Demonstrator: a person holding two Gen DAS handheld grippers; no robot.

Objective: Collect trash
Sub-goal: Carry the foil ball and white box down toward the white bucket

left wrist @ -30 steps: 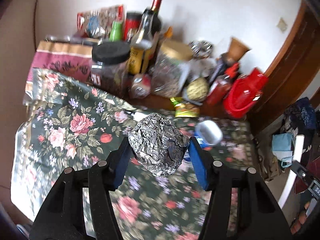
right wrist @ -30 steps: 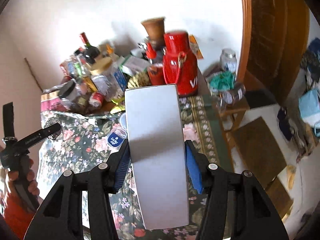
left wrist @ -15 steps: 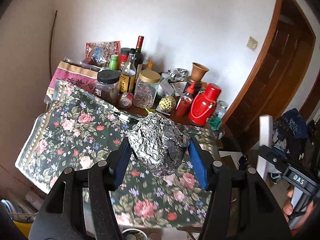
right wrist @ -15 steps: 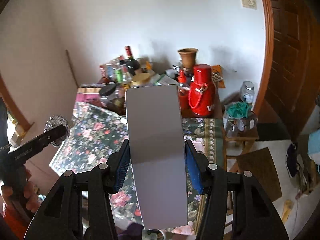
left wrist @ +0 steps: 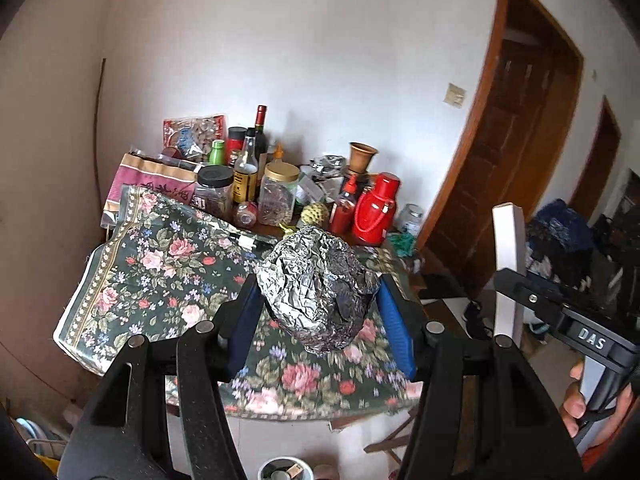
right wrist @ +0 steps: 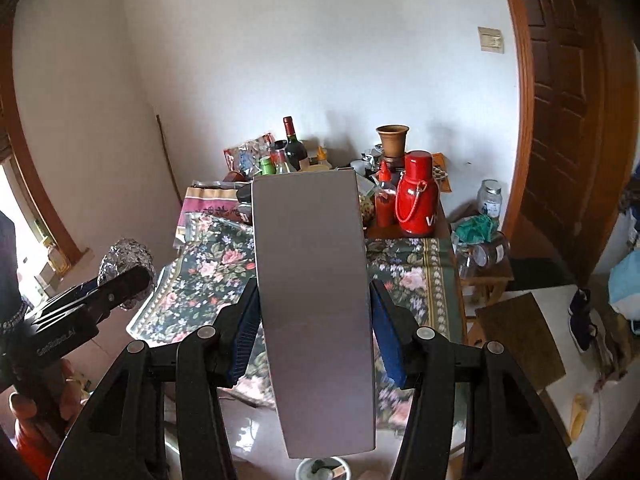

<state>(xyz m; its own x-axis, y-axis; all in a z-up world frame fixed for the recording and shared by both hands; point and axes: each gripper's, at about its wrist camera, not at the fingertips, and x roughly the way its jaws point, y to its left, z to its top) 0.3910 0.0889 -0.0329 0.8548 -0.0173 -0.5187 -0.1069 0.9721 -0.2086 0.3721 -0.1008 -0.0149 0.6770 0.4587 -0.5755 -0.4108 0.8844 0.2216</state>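
Observation:
My left gripper (left wrist: pixel 320 312) is shut on a crumpled ball of aluminium foil (left wrist: pixel 316 284), held in the air in front of the table; the ball also shows at the left of the right wrist view (right wrist: pixel 126 258). My right gripper (right wrist: pixel 312 320) is shut on a flat white carton (right wrist: pixel 314 300), held upright; the carton shows edge-on at the right of the left wrist view (left wrist: pixel 508 264). A round white bin (left wrist: pixel 284 469) with trash in it stands on the floor below both grippers, also in the right wrist view (right wrist: pixel 322 469).
A table with a floral cloth (left wrist: pixel 160 264) carries bottles, jars, a red thermos (left wrist: pixel 376 208) and a clay pot (left wrist: pixel 362 156) along its far edge by the wall. A wooden door (right wrist: pixel 568 120) is at the right. A small stool (right wrist: pixel 486 276) holds jars.
Both grippers have pulled back and up from the table with their loads. The table now looks farther away and the bin on the floor has come into view.

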